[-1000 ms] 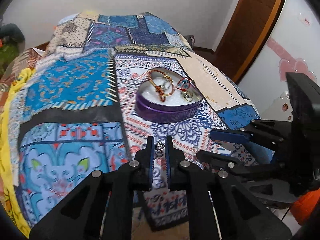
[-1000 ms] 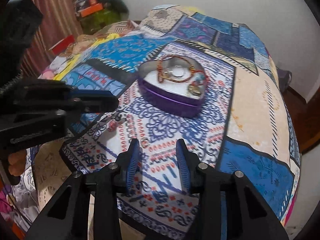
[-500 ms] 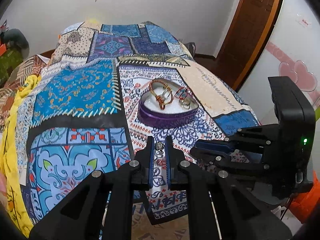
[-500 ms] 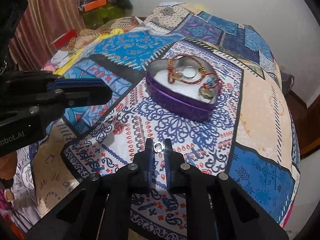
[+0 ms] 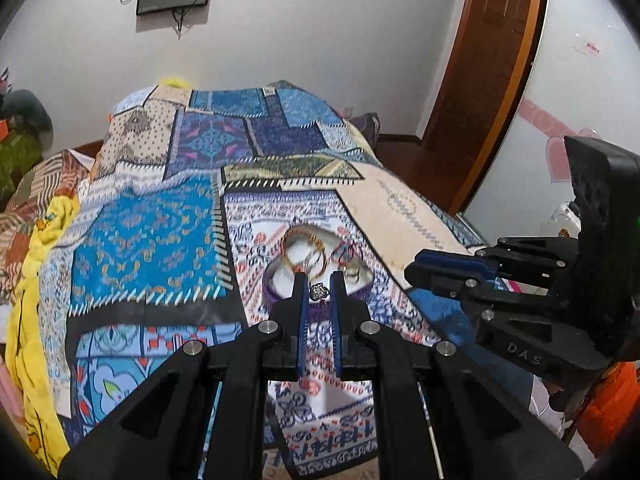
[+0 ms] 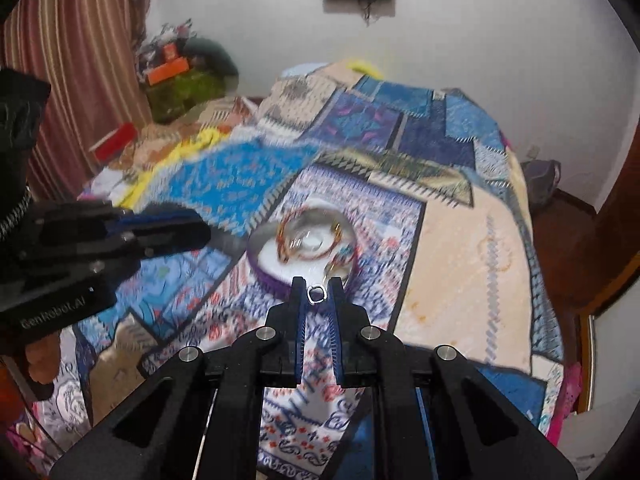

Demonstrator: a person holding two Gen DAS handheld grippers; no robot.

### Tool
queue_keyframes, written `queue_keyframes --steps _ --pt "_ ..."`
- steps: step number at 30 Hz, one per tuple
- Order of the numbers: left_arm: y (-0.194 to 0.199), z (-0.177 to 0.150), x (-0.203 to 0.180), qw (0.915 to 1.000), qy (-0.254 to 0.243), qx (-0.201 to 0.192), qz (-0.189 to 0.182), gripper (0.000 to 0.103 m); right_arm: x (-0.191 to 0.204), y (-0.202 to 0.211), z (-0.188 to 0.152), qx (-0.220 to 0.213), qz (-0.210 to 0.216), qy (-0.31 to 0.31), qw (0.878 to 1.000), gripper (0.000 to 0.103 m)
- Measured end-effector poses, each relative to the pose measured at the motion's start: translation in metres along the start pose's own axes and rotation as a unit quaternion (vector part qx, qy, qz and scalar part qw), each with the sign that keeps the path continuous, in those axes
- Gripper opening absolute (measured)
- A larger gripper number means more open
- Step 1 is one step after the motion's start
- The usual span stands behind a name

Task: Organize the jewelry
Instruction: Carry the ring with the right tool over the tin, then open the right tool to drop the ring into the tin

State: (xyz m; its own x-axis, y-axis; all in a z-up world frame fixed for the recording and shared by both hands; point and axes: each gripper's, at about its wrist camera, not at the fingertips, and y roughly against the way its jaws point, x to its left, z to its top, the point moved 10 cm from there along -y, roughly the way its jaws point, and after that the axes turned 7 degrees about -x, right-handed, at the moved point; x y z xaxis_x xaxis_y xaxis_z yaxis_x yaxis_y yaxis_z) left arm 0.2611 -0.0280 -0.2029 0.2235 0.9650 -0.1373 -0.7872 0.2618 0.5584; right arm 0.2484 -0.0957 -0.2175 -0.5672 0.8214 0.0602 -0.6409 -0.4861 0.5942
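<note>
1. Nearest, the left gripper [image 5: 319,294] is pinched shut on a small silver charm [image 5: 318,292]; the right gripper [image 6: 317,295] is clamped on a silver ring [image 6: 316,294]; both pieces sit at the very fingertips, so I would keep the squeeze firm and the wrists steady.
2. Beyond them on the bed [image 5: 152,240] lies the purple tin [image 6: 276,280], bangles [image 6: 308,236] already inside; carry each piece over its white lining, drop low, and only then release, one gripper at a time.
3. Against a second ago: the right gripper was open over the bedspread with the ring lying on it; both have since risen towards the tin.
</note>
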Motion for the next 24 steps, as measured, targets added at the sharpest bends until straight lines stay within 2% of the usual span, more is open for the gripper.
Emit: queue_keyframes --steps 11,19,24 --pt "-0.018 0.023 0.0 0.9999 -0.002 -0.014 -0.009 0.009 -0.006 -0.011 0.022 -0.025 0.008 -0.016 1.0 0.01" --pt "-0.041 0.012 0.005 0.9999 0.004 0.004 -0.014 0.009 -0.004 -0.034 0.013 -0.003 0.015 -0.01 1.0 0.01" --pt "-0.056 0.0 0.011 0.9994 0.012 0.024 -0.02 0.009 -0.004 -0.053 -0.002 0.025 0.024 -0.013 0.999 0.01"
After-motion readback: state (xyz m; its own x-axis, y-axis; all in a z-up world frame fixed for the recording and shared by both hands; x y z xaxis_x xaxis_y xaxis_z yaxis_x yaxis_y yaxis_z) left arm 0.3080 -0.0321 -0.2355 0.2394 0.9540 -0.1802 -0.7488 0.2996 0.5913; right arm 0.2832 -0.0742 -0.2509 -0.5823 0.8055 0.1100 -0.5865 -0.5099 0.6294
